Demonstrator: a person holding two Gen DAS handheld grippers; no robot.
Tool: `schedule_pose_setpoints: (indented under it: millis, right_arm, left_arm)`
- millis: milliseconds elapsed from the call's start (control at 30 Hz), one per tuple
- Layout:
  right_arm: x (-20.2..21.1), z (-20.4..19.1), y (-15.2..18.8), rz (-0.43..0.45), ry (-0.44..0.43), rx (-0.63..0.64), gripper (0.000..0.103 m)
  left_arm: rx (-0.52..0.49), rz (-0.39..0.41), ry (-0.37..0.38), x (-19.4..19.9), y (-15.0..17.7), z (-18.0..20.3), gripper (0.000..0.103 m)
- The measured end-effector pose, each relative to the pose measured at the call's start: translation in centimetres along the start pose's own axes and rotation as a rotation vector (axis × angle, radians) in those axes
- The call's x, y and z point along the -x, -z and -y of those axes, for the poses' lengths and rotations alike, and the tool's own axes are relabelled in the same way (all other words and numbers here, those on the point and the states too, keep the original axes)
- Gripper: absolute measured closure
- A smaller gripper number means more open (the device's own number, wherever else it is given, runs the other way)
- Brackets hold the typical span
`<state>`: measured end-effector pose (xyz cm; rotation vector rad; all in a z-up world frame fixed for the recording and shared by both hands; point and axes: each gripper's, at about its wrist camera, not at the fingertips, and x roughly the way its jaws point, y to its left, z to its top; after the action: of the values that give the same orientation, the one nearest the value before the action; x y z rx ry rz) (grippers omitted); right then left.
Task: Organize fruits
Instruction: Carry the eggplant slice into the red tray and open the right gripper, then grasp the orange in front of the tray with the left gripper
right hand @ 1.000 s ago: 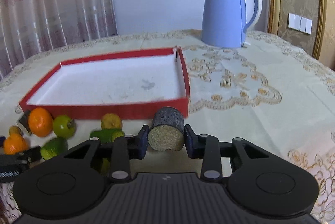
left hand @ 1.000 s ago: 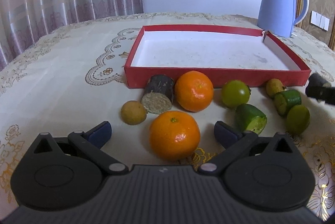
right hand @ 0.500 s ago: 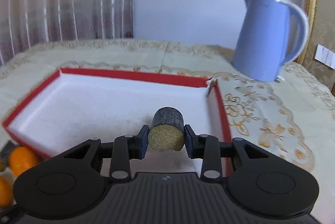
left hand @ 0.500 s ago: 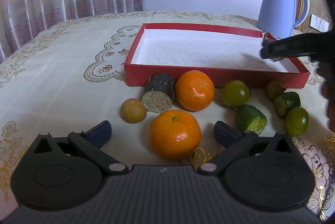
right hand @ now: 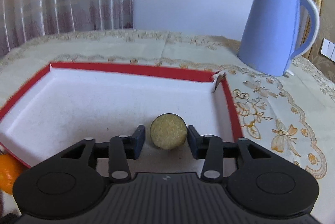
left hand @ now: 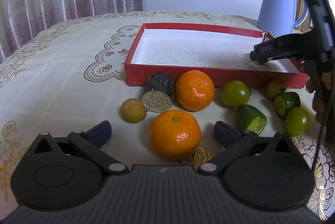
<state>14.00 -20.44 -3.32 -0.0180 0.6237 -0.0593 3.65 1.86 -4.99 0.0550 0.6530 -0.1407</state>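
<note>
Now the right gripper [right hand: 166,138] is held tilted down over the red tray [right hand: 129,69]; its jaws are opening, and the dark cut piece [right hand: 168,132], gripped a second ago outside the tray, is seen unpressed between them on the tray floor; the left gripper [left hand: 162,134] is kept unmoved, spread wide around an orange [left hand: 174,133].

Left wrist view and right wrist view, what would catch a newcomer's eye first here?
The red tray stands out at the middle of the table, with two oranges bright among the green fruit in front of it. In the right wrist view a cane piece lies in the tray between the right gripper fingers, which are opening and no longer press it. A blue kettle stands behind the tray to the right.
</note>
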Motion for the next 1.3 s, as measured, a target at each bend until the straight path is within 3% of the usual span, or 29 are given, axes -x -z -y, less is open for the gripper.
schedule_pose_setpoints:
  millis: [100, 367, 533, 633, 833, 933, 1033, 1100, 1233, 1300]
  right_arm:
    - [2.7, 0.6, 0.5, 0.064, -0.018, -0.004, 0.039]
    - [9.5, 3.1, 4.8, 0.144, -0.037, -0.040, 0.039]
    - [10.4, 3.5, 7.5, 0.110, -0.004, -0.040, 0.038]
    - [10.3, 4.0, 8.6, 0.085, -0.009, -0.075, 0.032]
    - [9.2, 5.2, 9.2, 0.007, 0.014, -0.154, 0.028]
    - [9.2, 4.7, 9.2, 0.001, 0.029, -0.128, 0.027]
    - [9.0, 4.2, 9.2, -0.015, 0.034, -0.096, 0.022]
    - [8.8, 4.1, 9.2, -0.020, 0.042, -0.088, 0.011]
    - [8.7, 4.2, 9.2, -0.028, 0.038, -0.093, 0.009]
    - [8.5, 4.2, 9.2, -0.037, 0.055, -0.094, 0.001]
  left_arm:
    - [0.000, 0.000, 0.000, 0.0, 0.0, 0.0, 0.000]
    - [0.000, 0.000, 0.000, 0.0, 0.0, 0.0, 0.000]
    - [0.001, 0.000, 0.001, 0.0, 0.0, 0.0, 0.000]
    - [0.000, 0.000, 0.000, 0.0, 0.0, 0.0, 0.000]
    - [0.006, 0.009, 0.003, 0.1, 0.1, -0.2, 0.000]
    - [0.004, 0.011, -0.018, 0.3, 0.4, -0.4, 0.000]
    - [0.023, 0.010, 0.005, 0.6, 0.5, -0.7, 0.000]
    - [0.024, 0.014, -0.001, 0.7, 0.5, -0.7, 0.000]
    - [0.009, 0.018, -0.011, 0.9, 0.6, -0.2, 0.000]
    - [0.001, 0.031, -0.016, 1.2, 0.6, 0.0, 0.001]
